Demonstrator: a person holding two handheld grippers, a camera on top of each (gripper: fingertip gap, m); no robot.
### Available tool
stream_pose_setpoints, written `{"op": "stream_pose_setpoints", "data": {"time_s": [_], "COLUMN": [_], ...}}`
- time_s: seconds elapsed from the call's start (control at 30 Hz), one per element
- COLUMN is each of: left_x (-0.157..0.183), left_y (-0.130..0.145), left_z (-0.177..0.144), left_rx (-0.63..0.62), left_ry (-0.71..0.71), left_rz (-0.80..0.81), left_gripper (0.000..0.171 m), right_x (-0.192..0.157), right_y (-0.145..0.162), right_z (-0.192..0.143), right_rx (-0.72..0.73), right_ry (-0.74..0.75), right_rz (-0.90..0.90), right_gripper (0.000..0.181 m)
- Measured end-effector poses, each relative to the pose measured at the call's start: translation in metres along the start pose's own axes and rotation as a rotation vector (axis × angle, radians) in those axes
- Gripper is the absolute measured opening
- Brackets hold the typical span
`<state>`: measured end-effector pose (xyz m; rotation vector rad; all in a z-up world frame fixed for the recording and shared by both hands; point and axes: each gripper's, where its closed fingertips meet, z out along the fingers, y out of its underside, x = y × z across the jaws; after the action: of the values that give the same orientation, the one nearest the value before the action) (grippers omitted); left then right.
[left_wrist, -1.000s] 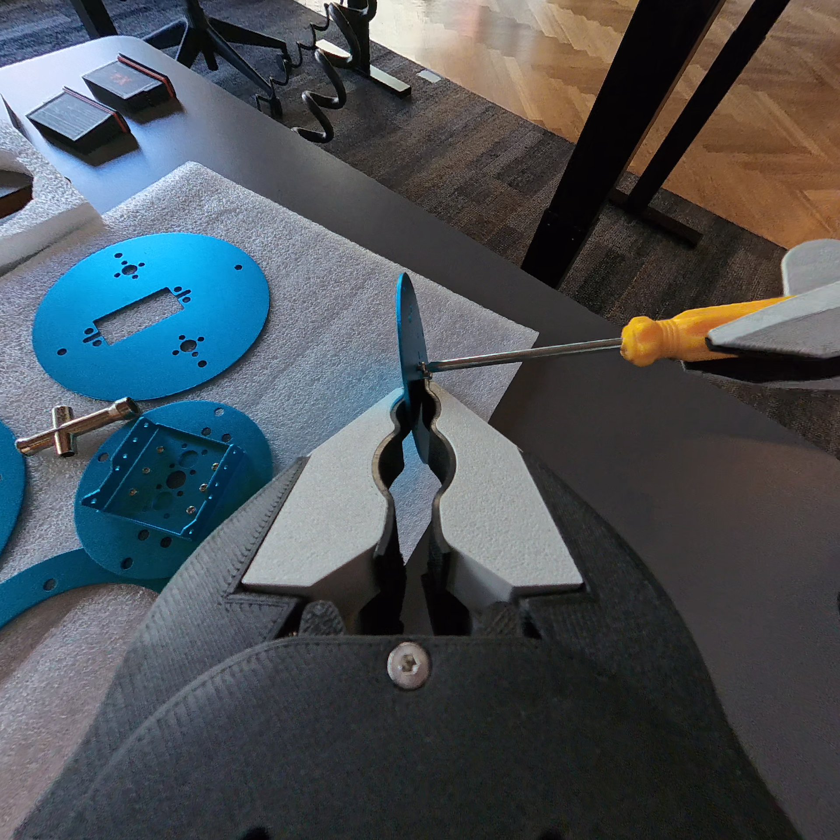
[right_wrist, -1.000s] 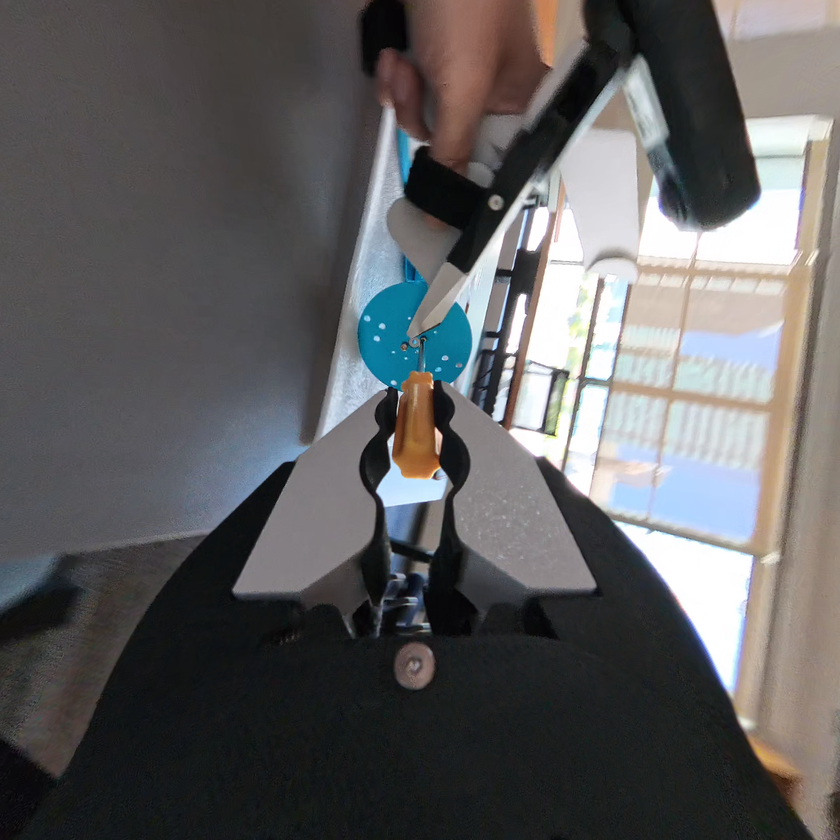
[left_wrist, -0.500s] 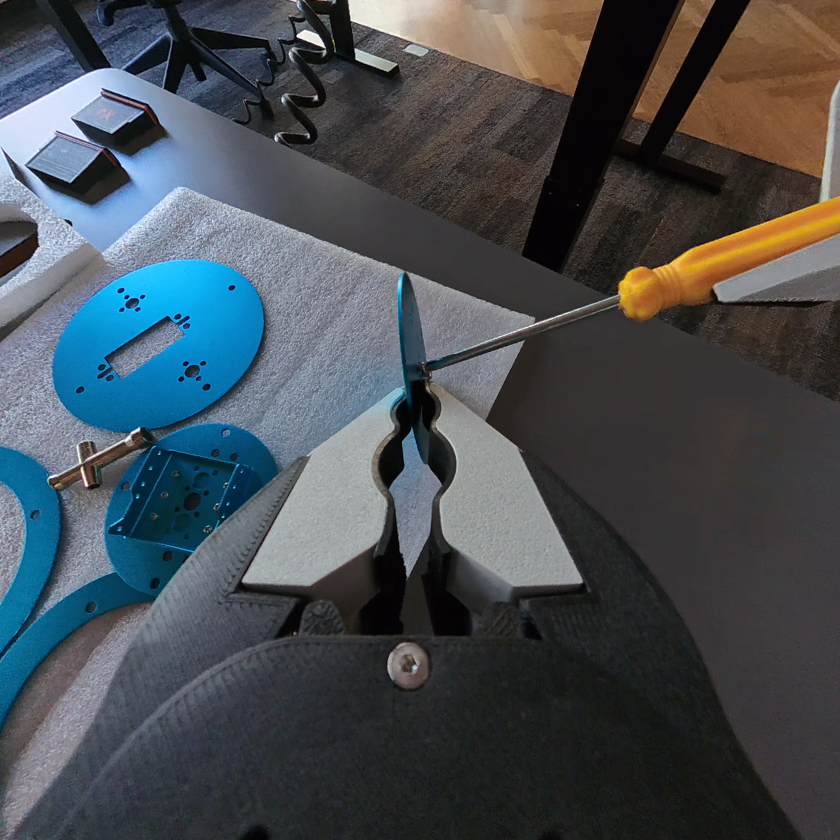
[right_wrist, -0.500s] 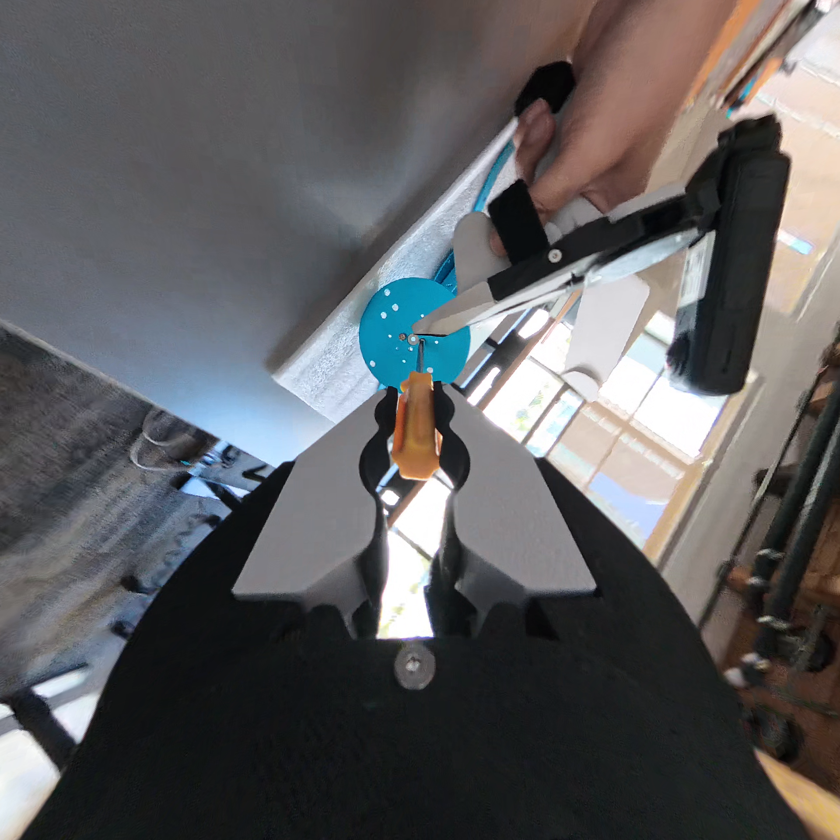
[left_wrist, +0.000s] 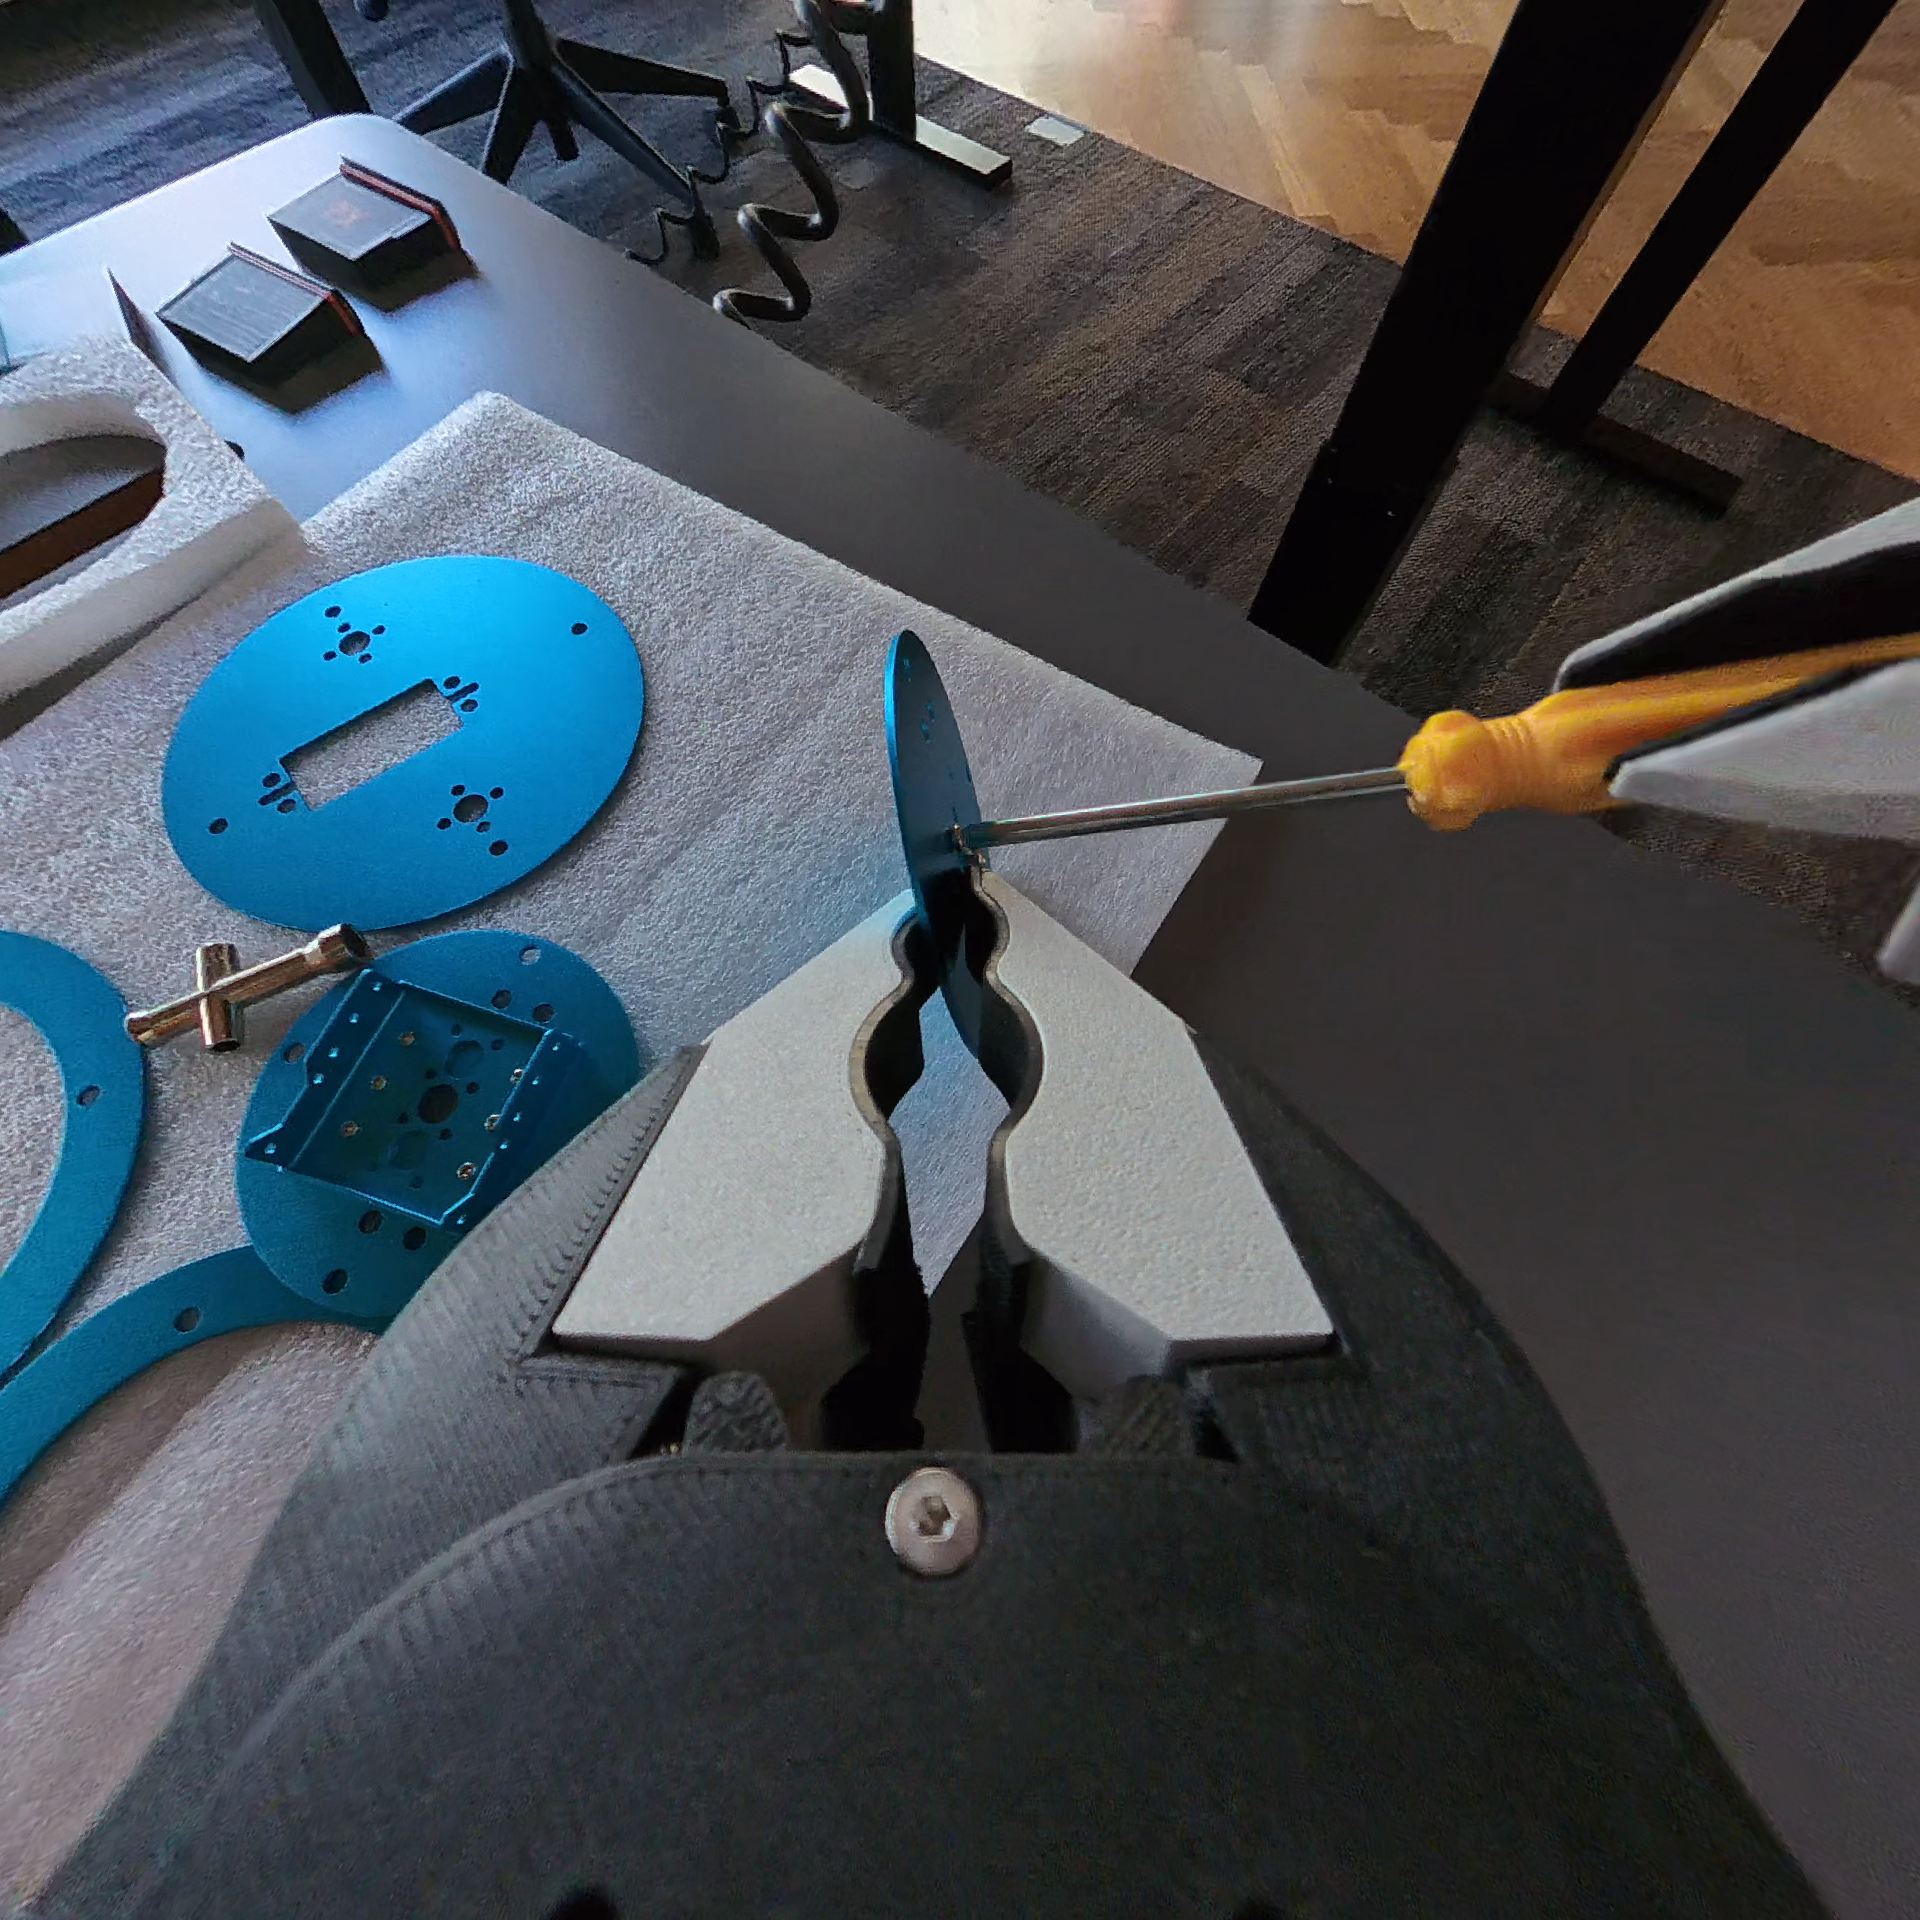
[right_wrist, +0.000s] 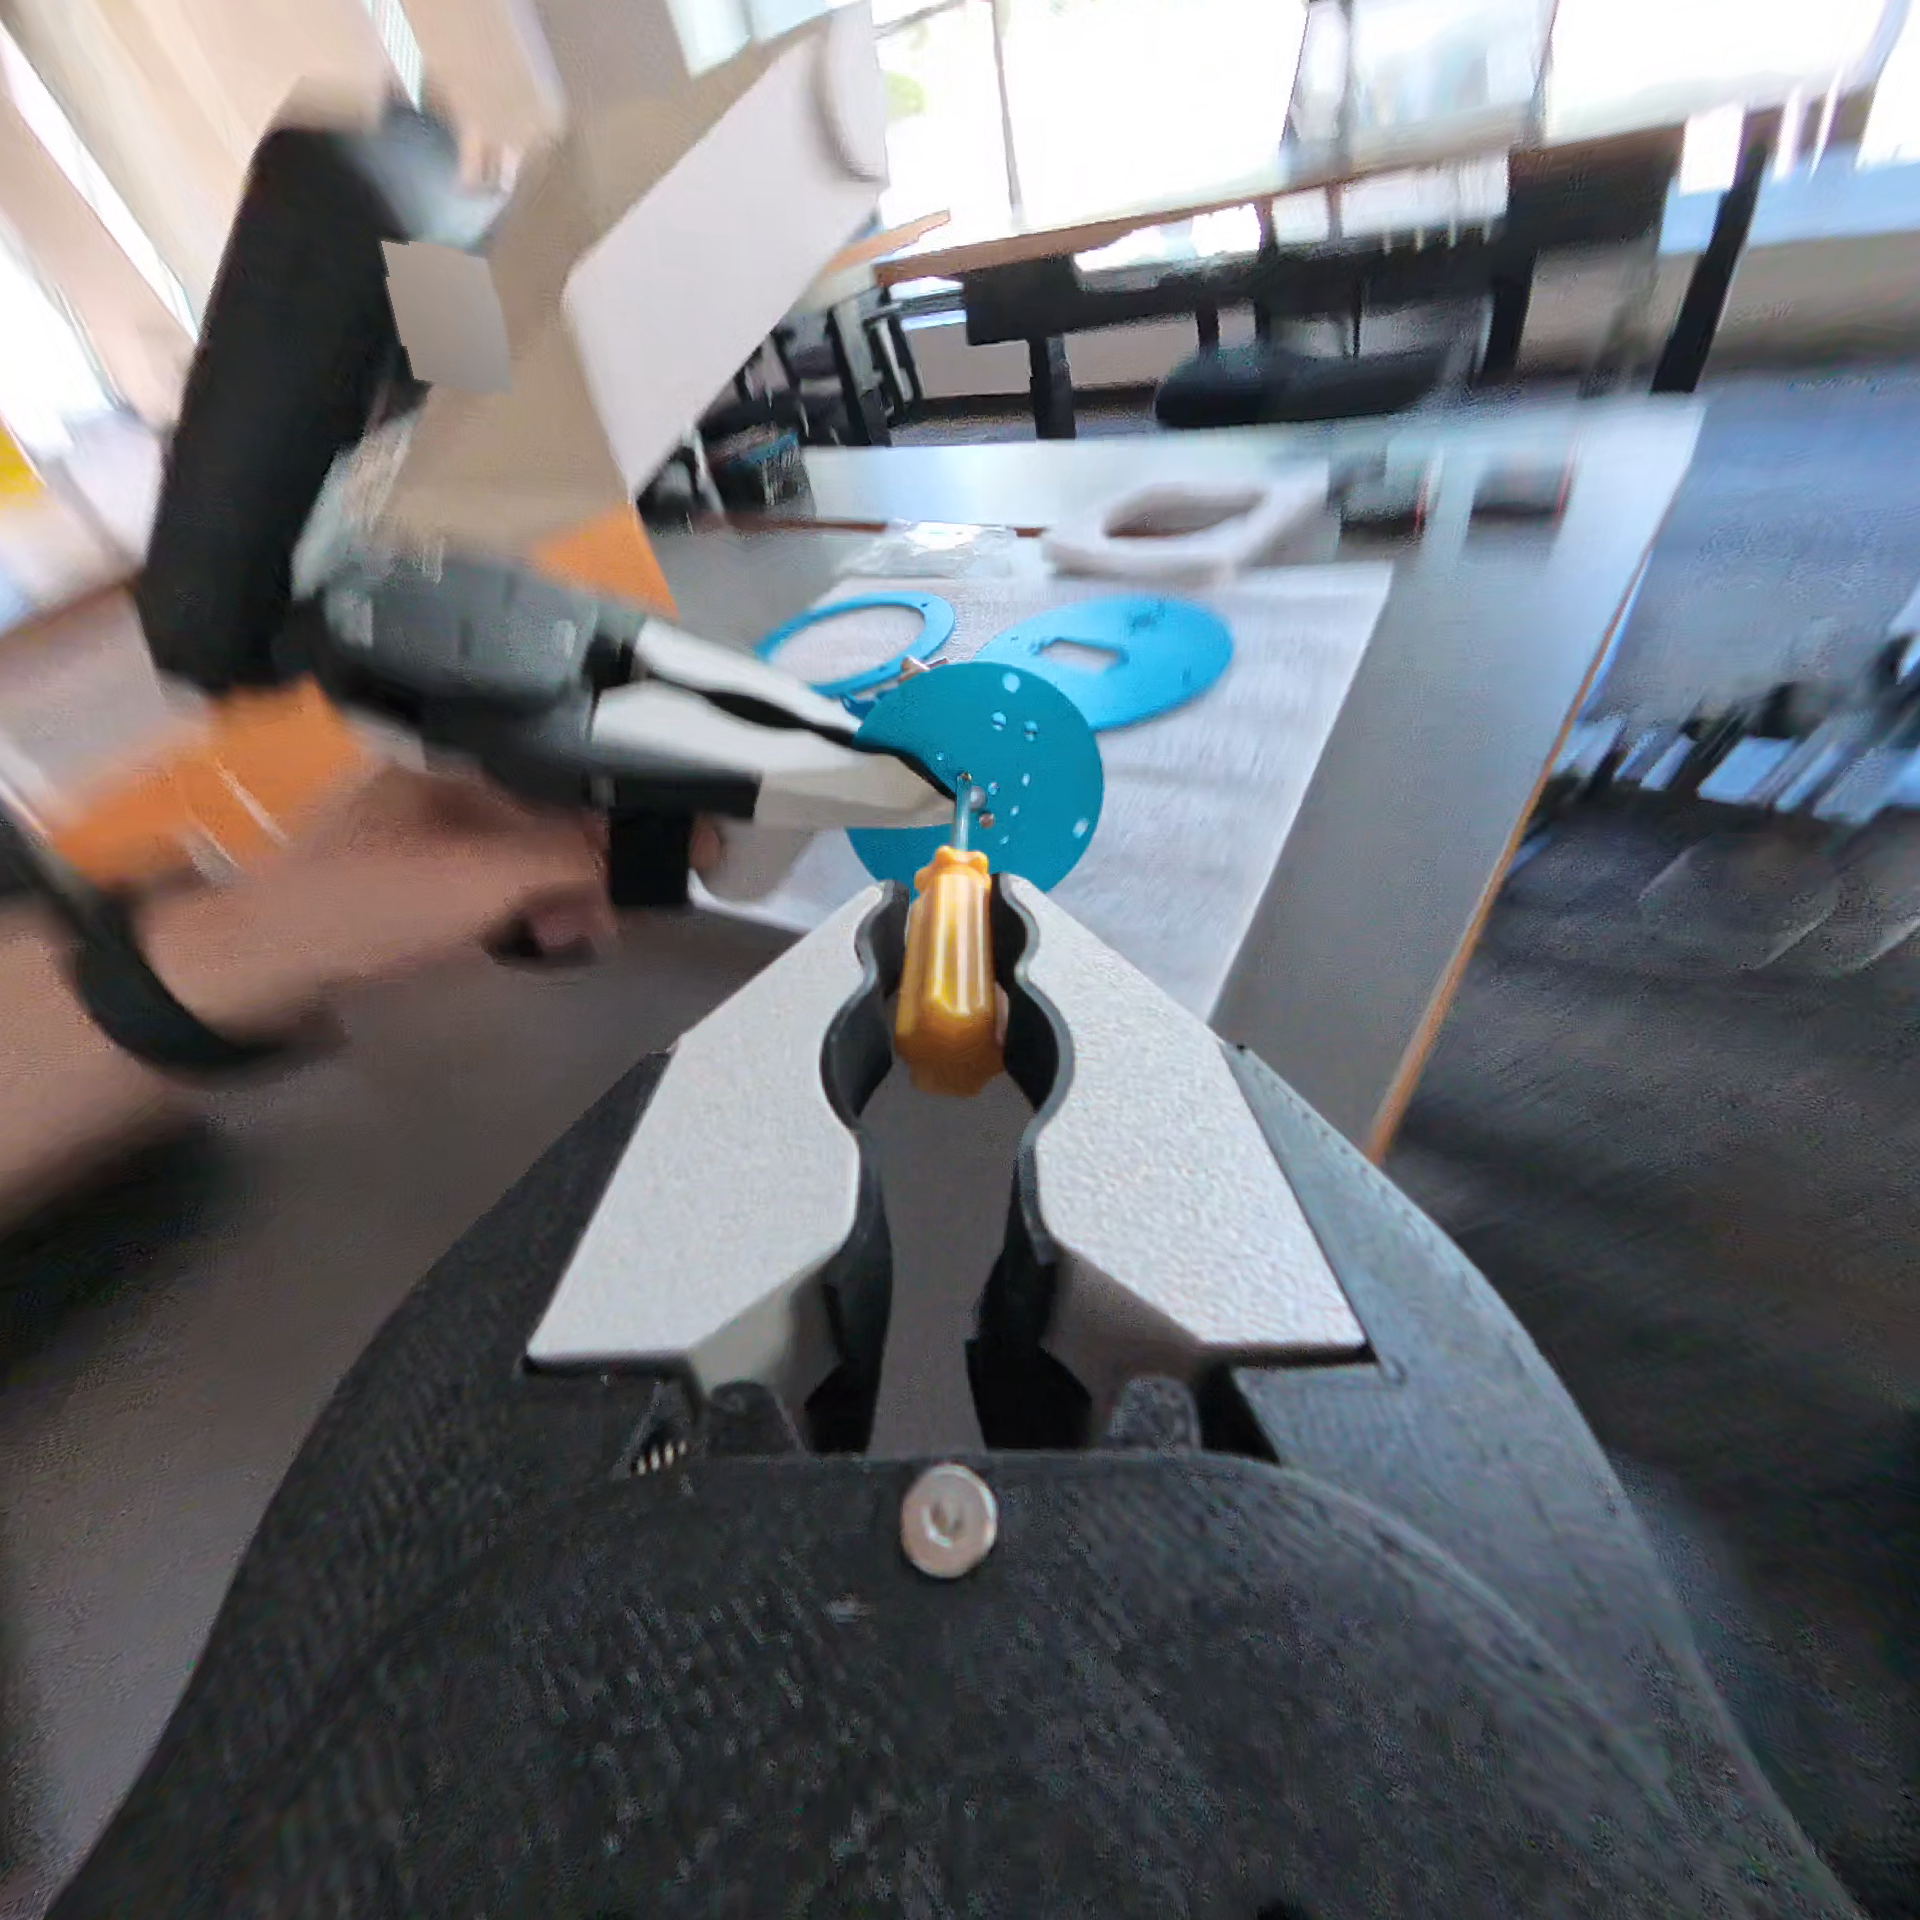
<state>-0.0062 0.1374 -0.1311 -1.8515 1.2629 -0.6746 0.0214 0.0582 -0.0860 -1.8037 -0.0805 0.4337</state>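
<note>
My left gripper (left_wrist: 951, 914) is shut on a small blue round plate (left_wrist: 928, 769) and holds it upright on edge above the white foam mat (left_wrist: 748, 623). My right gripper (right_wrist: 940, 899) is shut on the yellow handle of a screwdriver (right_wrist: 943, 987). The screwdriver's metal shaft (left_wrist: 1174, 810) reaches to a screw on the plate's face, and its handle (left_wrist: 1507, 753) shows at the right of the left wrist view. In the right wrist view the plate (right_wrist: 997, 774) faces me, with the left gripper (right_wrist: 904, 790) clamped on its left side.
On the mat lie a large blue disc with a rectangular cutout (left_wrist: 405, 738), a blue disc bearing a bracket (left_wrist: 426, 1112), blue rings (left_wrist: 73, 1122) and a metal cross wrench (left_wrist: 249, 987). Two black boxes (left_wrist: 301, 270) sit on the dark table (left_wrist: 1455, 1143). Black table legs (left_wrist: 1455, 260) stand beyond. One gripper's finger ends stand about 10 centimetres off the other's. The left tips stand about 15 centimetres off the metal cross wrench (left_wrist: 249, 987).
The right gripper has rolled strongly about the screwdriver's axis, so its view has turned round. The shaft tip stays on the plate's screw. The left gripper keeps hold of the plate.
</note>
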Motion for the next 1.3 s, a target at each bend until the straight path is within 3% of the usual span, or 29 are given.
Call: {"op": "stream_pose_setpoints", "data": {"time_s": [0.07,0.13,0.23,0.37,0.47,0.6,0.7,1.0,1.3], "left_x": [0.001,0.002,0.005,0.004,0.001,0.000,-0.001,-0.002,-0.001], "left_y": [-0.001,-0.001,-0.002,-0.001,-0.001,0.000,0.001,0.002,0.002], "left_z": [0.000,0.000,0.000,0.000,0.000,0.000,0.000,-0.001,-0.001], "left_rx": [-0.001,0.001,0.004,0.011,0.021,0.028,0.027,0.031,0.032], "left_ry": [-0.026,-0.044,-0.049,-0.007,0.043,0.074,0.080,0.089,0.093], "left_rz": [0.025,0.052,0.078,0.016,-0.066,-0.120,-0.131,-0.142,-0.141], "left_gripper": [0.002,0.002,0.002,0.002,0.002,0.002,0.002,0.002,0.002], "right_x": [0.009,0.011,0.007,0.012,0.010,0.008,0.002,-0.017,-0.014], "right_y": [0.009,0.020,0.023,0.015,-0.001,0.007,0.011,0.008,0.009], "right_z": [-0.001,-0.002,-0.007,-0.013,-0.016,-0.014,-0.011,-0.007,0.001], "right_rx": [-0.007,-0.017,-0.011,-0.008,-0.011,-0.133,-0.132,-0.076,-0.086], "right_ry": [-0.040,-0.084,-0.094,-0.085,-0.129,-0.093,-0.042,-0.074,-0.086], "right_rz": [0.474,0.809,0.950,0.661,0.152,-0.630,-1.005,-1.181,-1.222], "right_gripper": [0.016,0.016,0.015,0.015,0.015,0.010,0.011,0.010,0.010]}}
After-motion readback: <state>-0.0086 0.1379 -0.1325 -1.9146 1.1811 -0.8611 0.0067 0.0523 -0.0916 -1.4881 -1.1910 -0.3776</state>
